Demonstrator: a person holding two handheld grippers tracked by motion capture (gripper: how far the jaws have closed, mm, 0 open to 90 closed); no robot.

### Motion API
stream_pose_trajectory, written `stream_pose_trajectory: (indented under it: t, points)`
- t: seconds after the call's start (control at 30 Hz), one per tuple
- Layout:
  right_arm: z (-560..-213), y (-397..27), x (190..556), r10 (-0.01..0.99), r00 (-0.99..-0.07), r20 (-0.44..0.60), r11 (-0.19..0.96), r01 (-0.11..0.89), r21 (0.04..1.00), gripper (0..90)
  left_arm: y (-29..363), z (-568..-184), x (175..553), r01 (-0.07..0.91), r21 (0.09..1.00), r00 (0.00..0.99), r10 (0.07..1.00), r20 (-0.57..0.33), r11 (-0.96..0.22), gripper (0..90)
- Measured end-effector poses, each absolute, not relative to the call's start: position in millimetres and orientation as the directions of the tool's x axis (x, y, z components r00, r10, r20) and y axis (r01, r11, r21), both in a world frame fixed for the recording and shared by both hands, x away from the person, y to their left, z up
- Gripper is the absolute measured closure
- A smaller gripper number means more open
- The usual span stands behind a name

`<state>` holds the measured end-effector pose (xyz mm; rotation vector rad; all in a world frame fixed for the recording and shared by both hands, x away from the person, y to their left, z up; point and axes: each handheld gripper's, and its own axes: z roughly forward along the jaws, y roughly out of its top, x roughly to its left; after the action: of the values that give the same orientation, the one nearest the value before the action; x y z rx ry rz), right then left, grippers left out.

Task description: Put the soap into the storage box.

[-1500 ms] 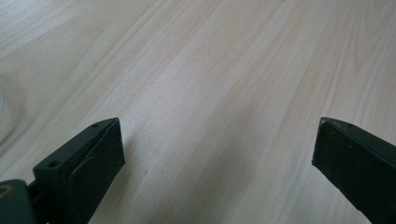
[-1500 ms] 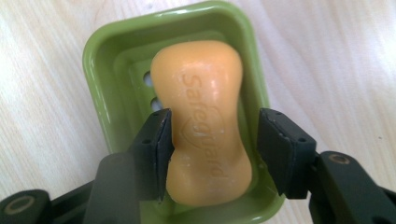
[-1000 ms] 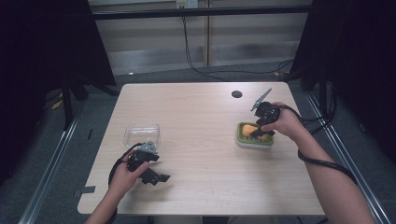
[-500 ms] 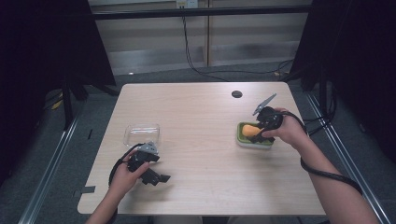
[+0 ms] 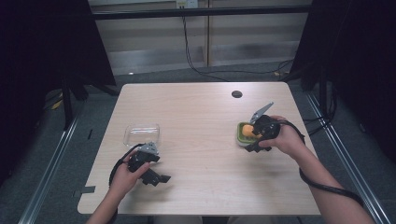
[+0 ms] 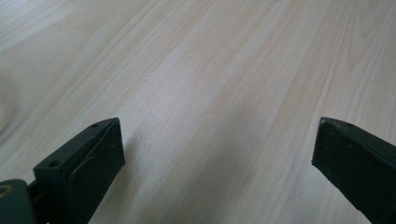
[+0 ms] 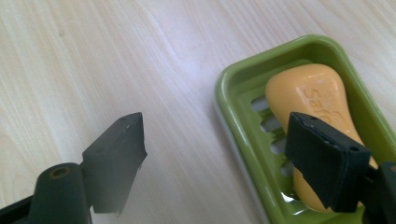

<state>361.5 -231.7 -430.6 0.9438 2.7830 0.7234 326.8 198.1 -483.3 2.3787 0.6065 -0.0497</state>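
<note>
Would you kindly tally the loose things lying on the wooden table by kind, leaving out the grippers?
Green plastic soap dish: 1
Orange bar of soap, lying in the dish: 1
Clear plastic lid or container: 1
Total: 3

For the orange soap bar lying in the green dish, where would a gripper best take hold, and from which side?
Grip the soap bar across its narrow width near the middle, coming from above. It lies flat in the green soap dish, whose raised rim blocks a level approach, while the bar's long rounded sides stand clear of the walls. The right gripper is open beside it, one jaw over the bar.
</note>
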Motion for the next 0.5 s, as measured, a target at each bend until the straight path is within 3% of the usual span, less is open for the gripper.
stream_pose_trajectory:
  t: [0.5]
  points:
    - [-436.5, -220.4, 343.2, 0.575, -0.817, 0.025, 0.706, 0.512, 0.489, 19.3, 197.4, -482.7, 326.3, 0.431, 0.601, 0.894, 0.409, -0.183, -0.673, 1.9]
